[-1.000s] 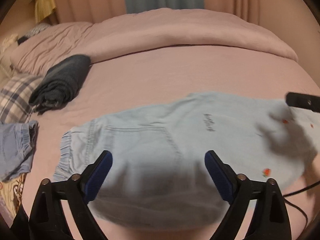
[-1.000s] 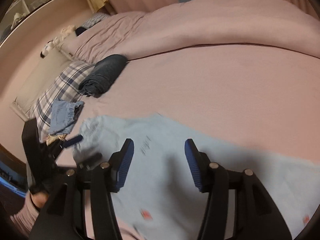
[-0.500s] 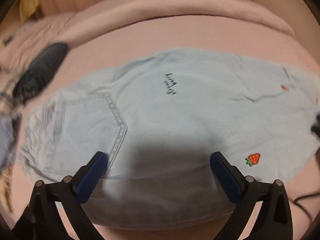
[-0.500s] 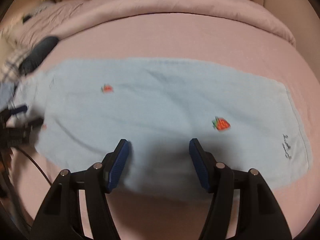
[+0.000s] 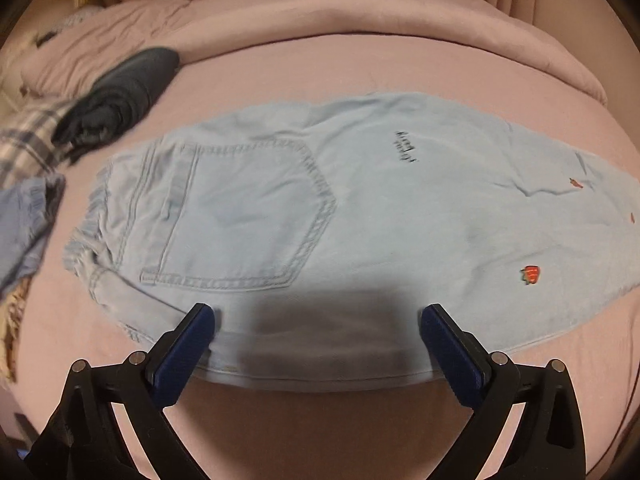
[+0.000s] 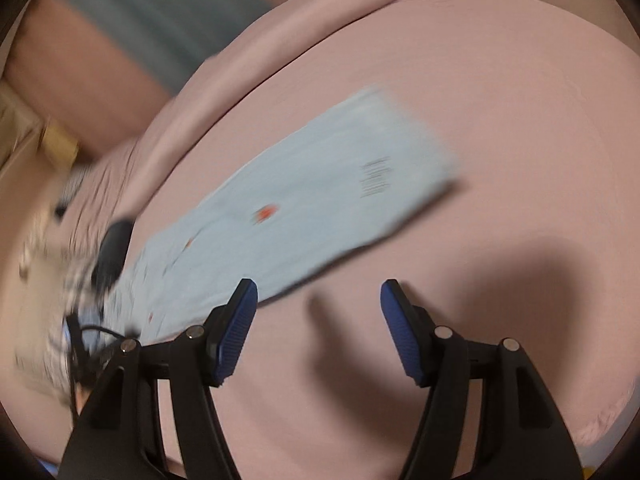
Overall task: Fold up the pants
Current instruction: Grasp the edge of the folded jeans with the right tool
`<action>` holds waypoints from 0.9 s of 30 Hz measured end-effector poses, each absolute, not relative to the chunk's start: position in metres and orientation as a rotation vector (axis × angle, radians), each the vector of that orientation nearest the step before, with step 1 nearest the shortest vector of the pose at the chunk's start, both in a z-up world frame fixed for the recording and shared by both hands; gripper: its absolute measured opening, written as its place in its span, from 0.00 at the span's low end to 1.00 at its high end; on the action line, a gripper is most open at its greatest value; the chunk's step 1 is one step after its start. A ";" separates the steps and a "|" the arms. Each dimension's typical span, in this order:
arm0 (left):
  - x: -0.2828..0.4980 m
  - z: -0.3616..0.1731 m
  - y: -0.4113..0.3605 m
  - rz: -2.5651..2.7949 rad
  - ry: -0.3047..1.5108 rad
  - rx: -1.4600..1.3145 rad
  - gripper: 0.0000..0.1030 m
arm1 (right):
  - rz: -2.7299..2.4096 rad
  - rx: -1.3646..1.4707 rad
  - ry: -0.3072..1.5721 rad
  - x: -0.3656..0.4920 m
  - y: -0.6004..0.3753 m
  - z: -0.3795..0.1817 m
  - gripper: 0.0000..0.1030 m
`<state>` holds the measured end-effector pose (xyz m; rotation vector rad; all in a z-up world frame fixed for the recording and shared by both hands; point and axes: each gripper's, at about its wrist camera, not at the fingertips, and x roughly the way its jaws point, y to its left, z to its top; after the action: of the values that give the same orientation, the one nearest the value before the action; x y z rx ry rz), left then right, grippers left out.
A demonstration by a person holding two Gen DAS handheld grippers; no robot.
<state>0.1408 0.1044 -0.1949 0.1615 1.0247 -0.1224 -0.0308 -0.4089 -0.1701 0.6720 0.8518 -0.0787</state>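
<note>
The light blue pants (image 5: pixel 360 216) lie flat on the pink bed (image 5: pixel 360 60), folded lengthwise, directly ahead of the left gripper (image 5: pixel 318 344), whose blue pads (image 5: pixel 188 348) stand spread wide apart with nothing between them, both poised over the near edge of the fabric. The back pocket (image 5: pixel 244 216) sits ahead and slightly toward the tool's left finger, with the gathered waistband (image 5: pixel 92 232) further out on that side; a small black lettering mark (image 5: pixel 406 152) and a red strawberry patch (image 5: pixel 531 274) lie ahead toward its right finger. Beyond the waistband, far off the left finger, rest a rolled dark garment (image 5: pixel 120 96), a plaid pillow (image 5: pixel 28 148) and a blue denim piece (image 5: pixel 28 220). The right gripper (image 6: pixel 318 324) is likewise spread and empty, over bare sheet; in its blurred view the pants (image 6: pixel 320 216) stretch ahead and off to its left finger's side, the hem end farthest away, the near edge just beside the left pad (image 6: pixel 236 332). A shadow falls on the sheet under this tool.
</note>
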 end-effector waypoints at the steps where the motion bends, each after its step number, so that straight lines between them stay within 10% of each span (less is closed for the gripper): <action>1: 0.142 -0.192 0.098 -0.143 1.021 0.165 1.00 | -0.111 0.693 0.840 -0.033 -0.418 -0.171 0.63; 16: 0.179 -0.183 -0.022 -0.322 0.995 0.248 1.00 | -0.068 0.446 0.830 0.107 -0.489 -0.162 0.54; 20: 0.190 -0.197 -0.036 -0.294 1.018 0.295 1.00 | -0.011 0.367 0.899 0.119 -0.488 -0.176 0.18; 27: 0.203 -0.199 -0.026 -0.275 1.030 0.232 1.00 | 0.014 0.245 0.795 0.112 -0.483 -0.148 0.06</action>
<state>0.2027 -0.0263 -0.1986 0.2318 1.0300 -0.2750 0.1125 -0.4829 -0.1478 0.2447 0.7950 0.0141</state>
